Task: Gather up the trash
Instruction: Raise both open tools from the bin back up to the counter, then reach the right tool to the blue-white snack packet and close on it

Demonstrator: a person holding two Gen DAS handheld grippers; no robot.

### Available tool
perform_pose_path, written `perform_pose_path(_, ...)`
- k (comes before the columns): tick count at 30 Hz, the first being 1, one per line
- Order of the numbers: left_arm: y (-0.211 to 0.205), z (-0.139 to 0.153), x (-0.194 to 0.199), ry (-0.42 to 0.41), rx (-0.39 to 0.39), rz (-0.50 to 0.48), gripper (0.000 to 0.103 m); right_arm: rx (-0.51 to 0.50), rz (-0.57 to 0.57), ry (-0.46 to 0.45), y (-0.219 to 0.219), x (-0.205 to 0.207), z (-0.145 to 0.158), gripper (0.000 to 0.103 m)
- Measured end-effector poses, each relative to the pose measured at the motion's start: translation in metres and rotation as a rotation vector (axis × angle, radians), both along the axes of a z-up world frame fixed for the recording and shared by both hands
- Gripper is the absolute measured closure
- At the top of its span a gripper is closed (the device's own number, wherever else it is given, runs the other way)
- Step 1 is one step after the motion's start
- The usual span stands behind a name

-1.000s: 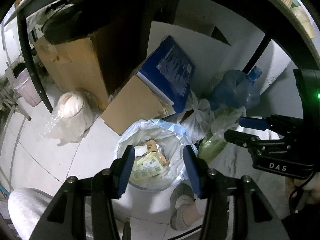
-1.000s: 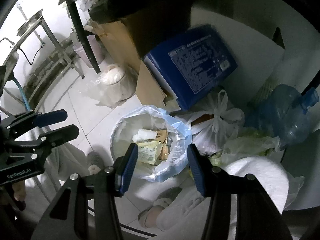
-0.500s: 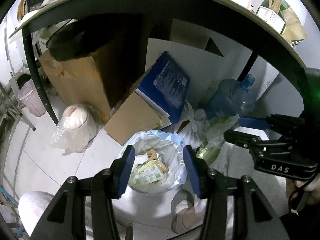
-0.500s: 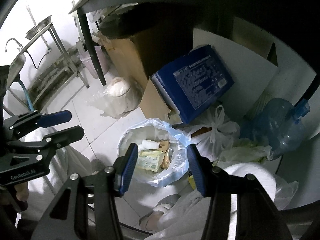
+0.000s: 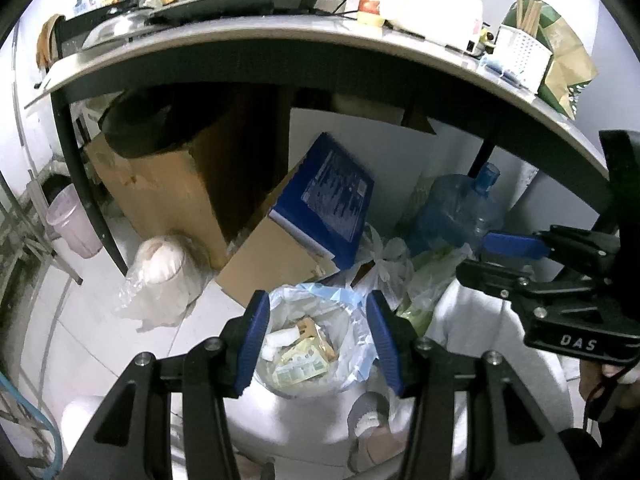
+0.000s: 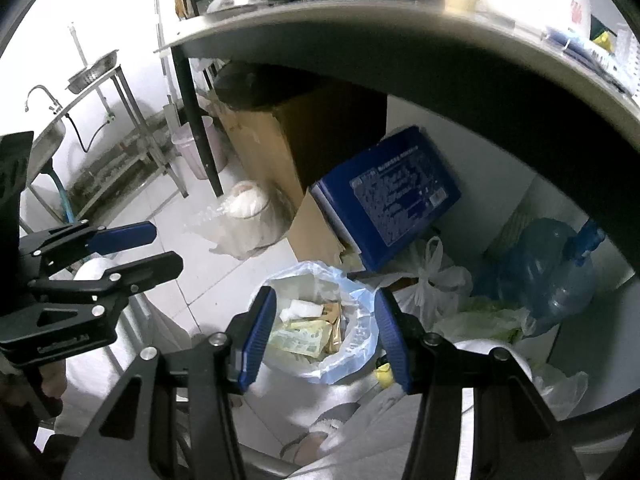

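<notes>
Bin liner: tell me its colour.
The bin liner is pale blue and translucent; the right wrist view shows it best.

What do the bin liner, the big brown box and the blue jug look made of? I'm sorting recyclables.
Bin liner: thin translucent plastic film, pale blue, crinkled and glossy. Brown box: matte cardboard, judging by its folded edges and stains. Blue jug: seemingly rigid tinted plastic, see-through, with a capped neck.
</notes>
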State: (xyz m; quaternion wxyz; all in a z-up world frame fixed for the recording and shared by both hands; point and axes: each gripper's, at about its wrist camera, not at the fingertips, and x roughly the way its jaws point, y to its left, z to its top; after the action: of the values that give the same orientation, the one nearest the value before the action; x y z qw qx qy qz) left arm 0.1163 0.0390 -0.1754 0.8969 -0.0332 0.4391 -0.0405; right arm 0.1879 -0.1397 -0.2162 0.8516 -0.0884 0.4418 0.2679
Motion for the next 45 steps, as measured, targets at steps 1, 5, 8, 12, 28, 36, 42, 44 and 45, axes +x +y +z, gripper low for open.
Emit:
perform_pose_path(1,-0.001,0.004,-0.001,-0.007,0.003,-0.001,0.053,0.005,0.001,-0.006,-0.001,-0.002,0.004,0.054)
perform_pose_path(5,-0.005,0.017,-0.004,-0.029,0.014,-0.004,0.053,0.027,0.007,-0.036,-0.007,-0.008,0.022,0.054)
perform_pose_path(8,-0.007,0.029,-0.006,-0.047,0.024,-0.004,0.053,0.044,0.011,-0.058,-0.011,-0.012,0.037,0.054)
perform_pose_path(12,-0.011,0.044,-0.005,-0.065,0.036,-0.006,0.053,0.067,0.014,-0.09,-0.02,-0.015,0.058,0.054)
perform_pose_path(28,-0.044,0.101,0.016,-0.14,0.072,-0.044,0.053,0.133,-0.043,-0.182,-0.066,0.002,0.118,0.054)
perform_pose_path(36,-0.064,0.122,0.035,-0.162,0.079,-0.079,0.053,0.138,-0.128,-0.212,-0.103,0.029,0.142,0.054)
perform_pose_path(42,-0.078,0.131,0.057,-0.171,0.077,-0.105,0.053,0.13,-0.182,-0.22,-0.131,0.056,0.153,0.054)
perform_pose_path(44,-0.083,0.134,0.066,-0.174,0.075,-0.113,0.053,0.124,-0.194,-0.222,-0.137,0.062,0.155,0.054)
perform_pose_path(45,-0.085,0.135,0.069,-0.175,0.074,-0.117,0.053,0.122,-0.198,-0.221,-0.14,0.067,0.157,0.054)
